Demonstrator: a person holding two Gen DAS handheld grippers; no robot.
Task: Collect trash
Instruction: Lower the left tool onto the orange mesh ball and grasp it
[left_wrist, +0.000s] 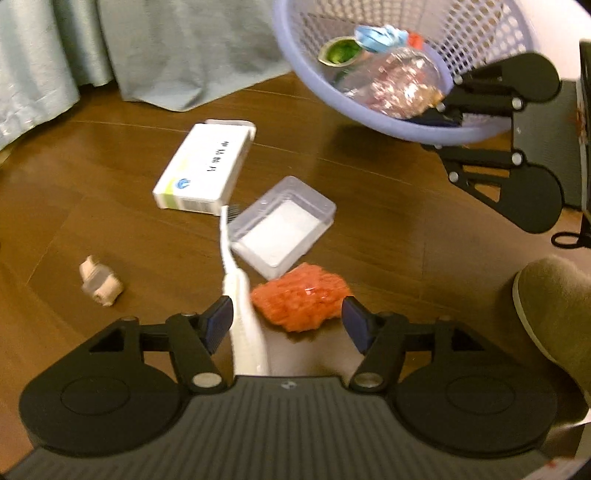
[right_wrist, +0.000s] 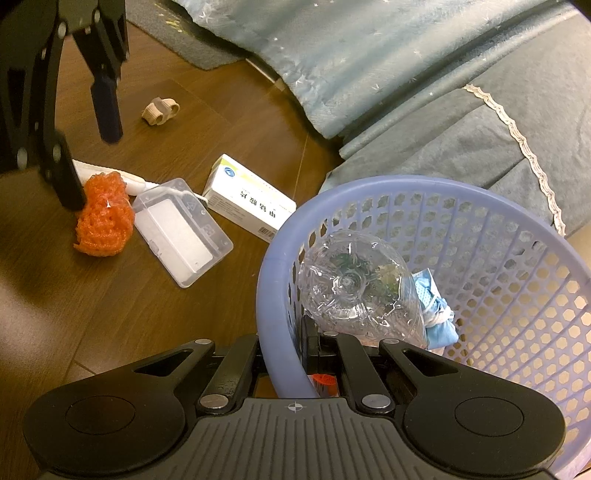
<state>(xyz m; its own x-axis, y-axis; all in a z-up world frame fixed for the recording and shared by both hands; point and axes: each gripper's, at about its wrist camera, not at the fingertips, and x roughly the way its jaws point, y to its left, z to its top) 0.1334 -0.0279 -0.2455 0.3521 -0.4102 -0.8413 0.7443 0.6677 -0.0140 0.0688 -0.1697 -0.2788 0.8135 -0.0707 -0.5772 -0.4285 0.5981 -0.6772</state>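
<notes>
My left gripper (left_wrist: 288, 325) hovers open low over the wooden floor. An orange foam net (left_wrist: 301, 301) and the handle of a white toothbrush (left_wrist: 240, 295) lie between its fingers; the left pad is close to the handle. In the right wrist view the left gripper (right_wrist: 88, 144) stands over the orange net (right_wrist: 105, 218). My right gripper (right_wrist: 284, 354) is shut on the rim of a purple mesh basket (right_wrist: 266, 280), holding it tilted above the floor. The basket (left_wrist: 369, 114) holds a clear plastic bottle (right_wrist: 354, 284), a blue cloth (right_wrist: 436, 310) and a green-lidded cup (left_wrist: 338, 51).
On the floor lie a clear plastic box (left_wrist: 282, 229), a white medicine carton (left_wrist: 205, 170) and a beige roll (left_wrist: 99, 280). Teal fabric (left_wrist: 147, 48) hangs at the back. A brown slipper (left_wrist: 554, 314) sits at the right, a dark cabinet (left_wrist: 543, 122) behind the basket.
</notes>
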